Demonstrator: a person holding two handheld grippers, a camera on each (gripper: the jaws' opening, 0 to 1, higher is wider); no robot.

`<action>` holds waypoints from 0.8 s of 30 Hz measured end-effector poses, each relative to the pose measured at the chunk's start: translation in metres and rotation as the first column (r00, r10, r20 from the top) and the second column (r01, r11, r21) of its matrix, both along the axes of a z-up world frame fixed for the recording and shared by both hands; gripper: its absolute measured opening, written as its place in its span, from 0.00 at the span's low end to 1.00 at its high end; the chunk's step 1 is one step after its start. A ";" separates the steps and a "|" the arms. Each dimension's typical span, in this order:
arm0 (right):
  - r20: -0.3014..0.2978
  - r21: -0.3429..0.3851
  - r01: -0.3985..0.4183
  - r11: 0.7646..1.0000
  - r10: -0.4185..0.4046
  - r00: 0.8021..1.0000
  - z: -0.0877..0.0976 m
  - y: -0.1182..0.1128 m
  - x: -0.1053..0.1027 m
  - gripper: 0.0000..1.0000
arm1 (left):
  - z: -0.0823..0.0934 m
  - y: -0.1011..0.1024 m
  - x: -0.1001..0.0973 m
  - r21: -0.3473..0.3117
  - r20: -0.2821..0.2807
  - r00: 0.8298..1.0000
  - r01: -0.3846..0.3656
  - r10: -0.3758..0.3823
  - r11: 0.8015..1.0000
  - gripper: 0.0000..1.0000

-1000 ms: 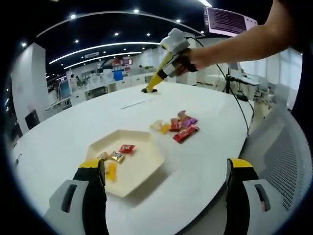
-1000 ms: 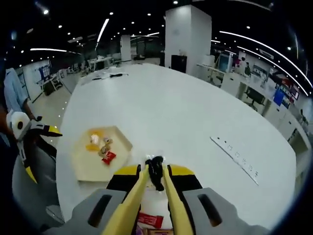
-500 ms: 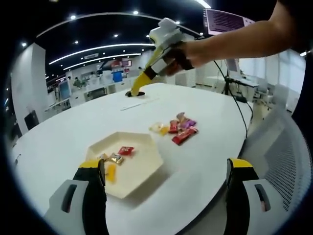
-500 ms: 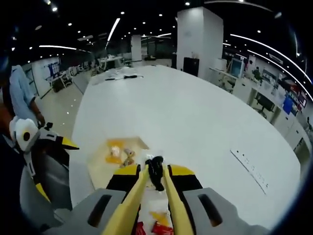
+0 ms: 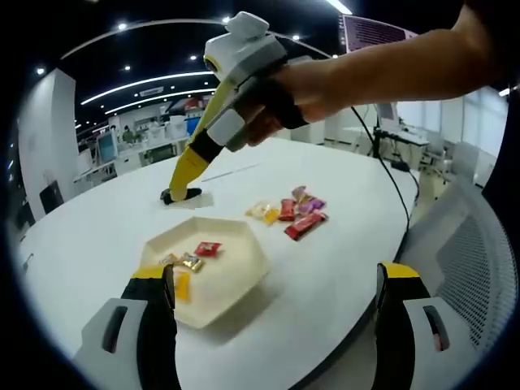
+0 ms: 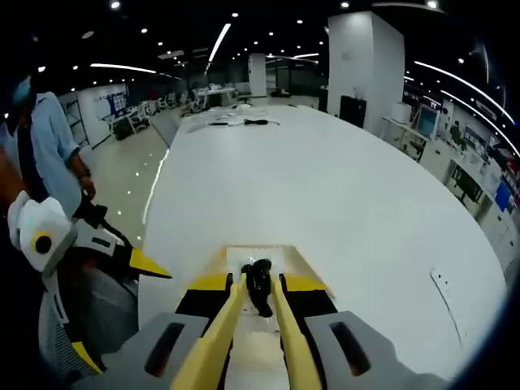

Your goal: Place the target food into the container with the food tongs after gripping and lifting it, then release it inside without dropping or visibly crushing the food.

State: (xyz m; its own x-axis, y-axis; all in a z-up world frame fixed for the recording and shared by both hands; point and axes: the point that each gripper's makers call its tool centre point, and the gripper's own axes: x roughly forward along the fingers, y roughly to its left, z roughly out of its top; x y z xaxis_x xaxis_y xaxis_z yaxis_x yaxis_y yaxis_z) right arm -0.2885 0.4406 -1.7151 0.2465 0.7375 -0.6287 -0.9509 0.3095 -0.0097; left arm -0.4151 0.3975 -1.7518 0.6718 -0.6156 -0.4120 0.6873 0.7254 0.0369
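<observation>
R gripper (image 6: 258, 291) jaws clamp tongs (image 6: 260, 284), prob. over tray (image 5: 213, 268); L gripper (image 5: 276, 280) jaws wide; wrappers (image 5: 294, 213) beside.

Tray (image 5: 244, 272) sits near on the table (image 5: 97, 227), holding sweets (image 5: 193, 260); more sweets (image 5: 291, 213) lie to its right.

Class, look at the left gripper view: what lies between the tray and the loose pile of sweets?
Bare white table separates the tray from the sweets pile.
</observation>
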 end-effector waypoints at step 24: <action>0.072 0.026 0.054 0.998 -0.055 0.996 0.014 -0.039 0.025 0.27 | 0.001 0.001 0.001 -0.003 0.003 1.000 -0.006 0.006 1.000 0.99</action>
